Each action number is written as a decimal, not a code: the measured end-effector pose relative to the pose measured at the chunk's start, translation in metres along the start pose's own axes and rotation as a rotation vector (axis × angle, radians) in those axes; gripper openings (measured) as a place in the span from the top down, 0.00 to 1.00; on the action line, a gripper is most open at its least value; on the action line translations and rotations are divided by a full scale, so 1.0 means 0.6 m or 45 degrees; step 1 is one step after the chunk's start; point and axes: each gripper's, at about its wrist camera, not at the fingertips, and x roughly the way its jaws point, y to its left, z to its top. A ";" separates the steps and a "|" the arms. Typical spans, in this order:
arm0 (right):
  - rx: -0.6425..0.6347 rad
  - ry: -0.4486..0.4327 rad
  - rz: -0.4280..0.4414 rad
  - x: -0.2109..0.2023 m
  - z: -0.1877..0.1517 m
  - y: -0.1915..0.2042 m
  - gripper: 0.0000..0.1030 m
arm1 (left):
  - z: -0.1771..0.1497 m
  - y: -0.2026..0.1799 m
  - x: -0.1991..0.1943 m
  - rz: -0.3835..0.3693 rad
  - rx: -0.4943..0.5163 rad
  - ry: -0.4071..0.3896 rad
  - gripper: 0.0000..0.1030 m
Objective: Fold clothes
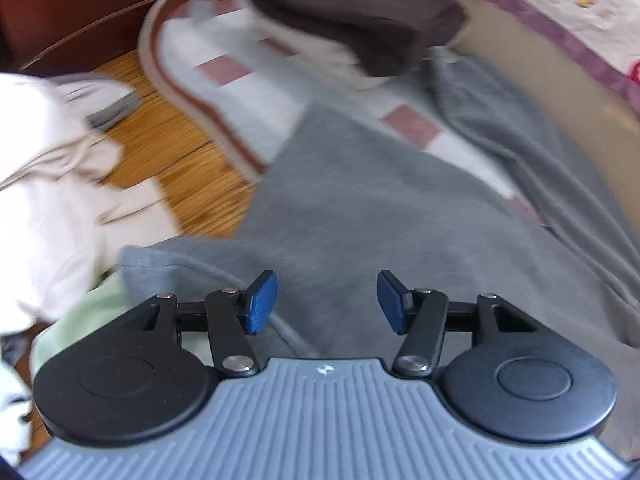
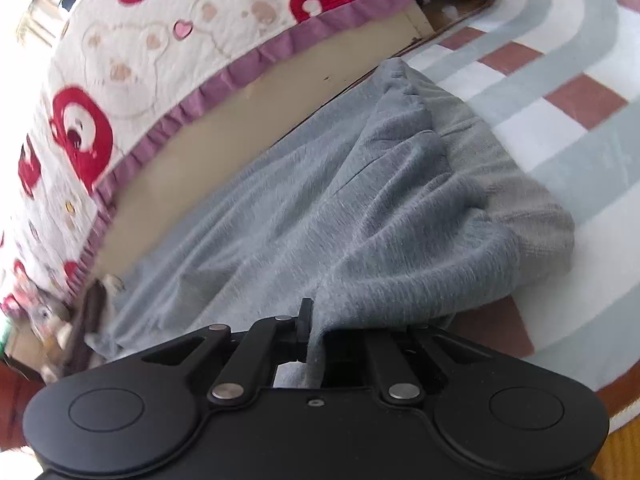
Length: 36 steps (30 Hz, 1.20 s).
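A grey fleece garment [image 1: 380, 208] lies spread over the checked rug, reaching from the bed's side towards me. My left gripper [image 1: 327, 302] hovers just above it, blue pads wide apart and nothing between them. In the right wrist view the same grey garment [image 2: 360, 200] is bunched into folds, and my right gripper [image 2: 314, 330] is shut on a pinch of its cloth, which runs down between the fingers. A folded dark brown garment [image 1: 360, 12] rests on a white folded piece at the far end of the rug.
The rug [image 2: 560, 132] has grey, white and dusty-red checks. A bed with a red-and-white bear cover [image 2: 140, 60] and purple frill runs along one side. Wooden floor [image 1: 172, 148], a white garment pile [image 1: 48, 200] and a pale green cloth [image 1: 80, 312] lie at the left.
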 end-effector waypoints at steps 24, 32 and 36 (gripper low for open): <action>-0.021 0.037 -0.098 -0.003 -0.019 -0.004 0.93 | -0.036 0.110 0.022 0.082 -0.337 0.171 0.32; -0.129 -0.145 -0.007 -0.037 -0.007 0.020 0.93 | -0.012 0.002 -0.018 0.239 0.180 -0.146 0.84; -0.144 -0.170 -0.017 -0.038 0.022 0.037 0.93 | 0.018 -0.047 -0.057 0.235 0.319 -0.304 0.84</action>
